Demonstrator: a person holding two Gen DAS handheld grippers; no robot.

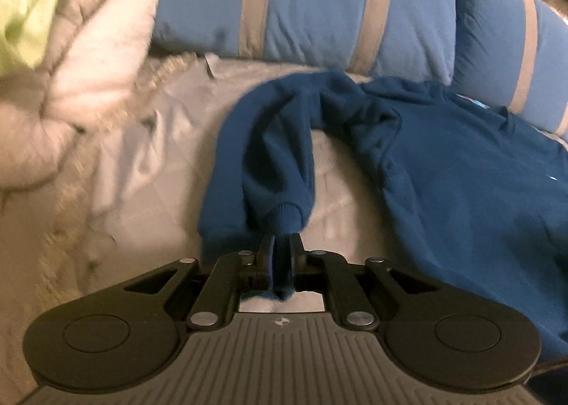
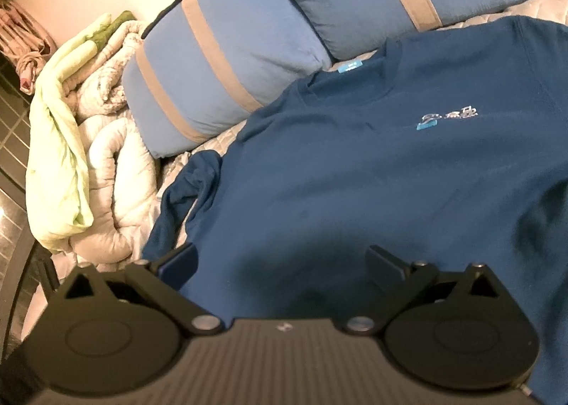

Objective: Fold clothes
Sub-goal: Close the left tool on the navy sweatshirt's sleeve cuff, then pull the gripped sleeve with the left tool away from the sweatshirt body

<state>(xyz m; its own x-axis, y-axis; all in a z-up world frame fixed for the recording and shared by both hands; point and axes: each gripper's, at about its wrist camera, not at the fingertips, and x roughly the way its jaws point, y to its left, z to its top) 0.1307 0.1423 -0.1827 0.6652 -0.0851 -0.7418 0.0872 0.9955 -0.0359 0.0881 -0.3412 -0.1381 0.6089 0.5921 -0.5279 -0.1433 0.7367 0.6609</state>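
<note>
A dark blue sweatshirt [image 2: 372, 170] lies front up on the bed, a small logo [image 2: 449, 115] on its chest and a light blue neck tag [image 2: 349, 66] at the collar. In the left wrist view its body [image 1: 479, 192] fills the right side, and one sleeve [image 1: 269, 156] arcs from the shoulder toward the camera. My left gripper [image 1: 281, 245] is shut on that sleeve's ribbed cuff [image 1: 282, 217], lifted slightly off the sheet. My right gripper [image 2: 284, 259] hovers open just over the lower front of the sweatshirt, nothing between its fingers.
Two blue pillows with tan stripes [image 1: 312, 4] [image 2: 213, 78] lie along the head of the bed. A bunched white quilt [image 1: 78, 60] [image 2: 117, 170] with a pale green cloth [image 2: 60, 163] sits at the left. Light grey sheet [image 1: 149, 170] shows left of the sleeve.
</note>
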